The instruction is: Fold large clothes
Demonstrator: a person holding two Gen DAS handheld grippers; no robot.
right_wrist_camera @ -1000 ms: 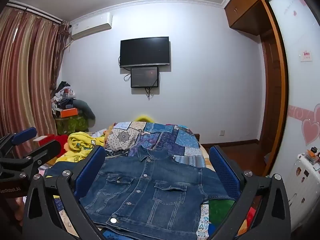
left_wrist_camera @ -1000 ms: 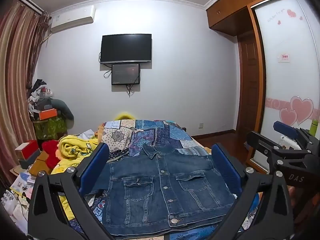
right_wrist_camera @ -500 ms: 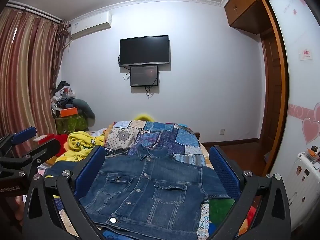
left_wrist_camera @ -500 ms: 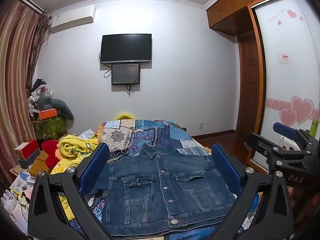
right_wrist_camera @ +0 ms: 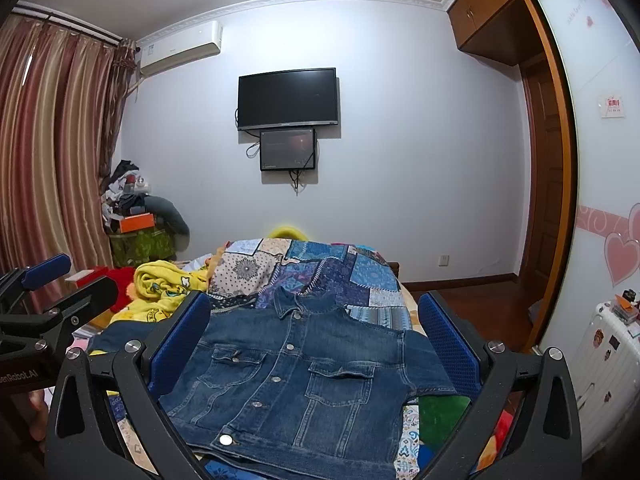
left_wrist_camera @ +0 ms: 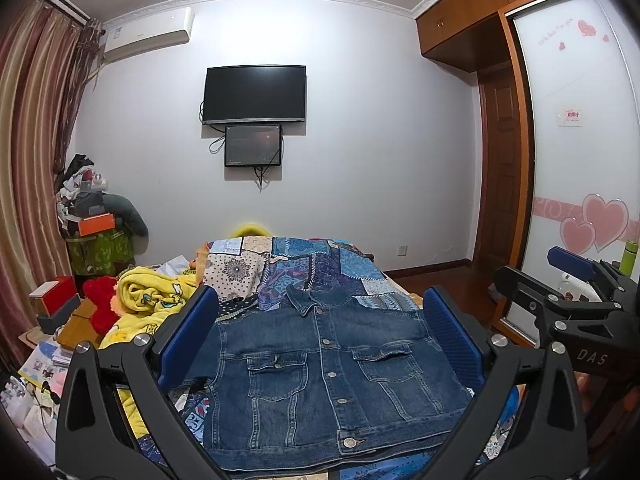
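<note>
denim is what lies nearest us: the jacket (left_wrist_camera: 320, 376) is spread flat on the bed, front side up and buttoned, with its hem toward us and its collar (left_wrist_camera: 316, 300) pointing away toward the far wall. our left gripper (left_wrist_camera: 320, 344) hangs above the hem with its blue pads wide apart and nothing between them; our right gripper (right_wrist_camera: 316, 344) hangs beside it, spread just as wide and also empty. neither touches the cloth.

what the next move turns on, we judge, is that the jacket's long axis runs straight away from us, hem to collar, while the sleeves go out sideways. the left sleeve (right_wrist_camera: 116, 336) sticks out toward our left gripper's side, and the right sleeve (right_wrist_camera: 424, 364) lies out on the other side, closer to our right one. so each gripper has its own side to take, and we think nothing is folded yet.

past the collar the patchwork quilt (left_wrist_camera: 304, 268) runs on up the bed, with a yellow blanket (left_wrist_camera: 152, 292) bunched to the left. farthest off, a television (left_wrist_camera: 256, 94) hangs on the wall.
</note>
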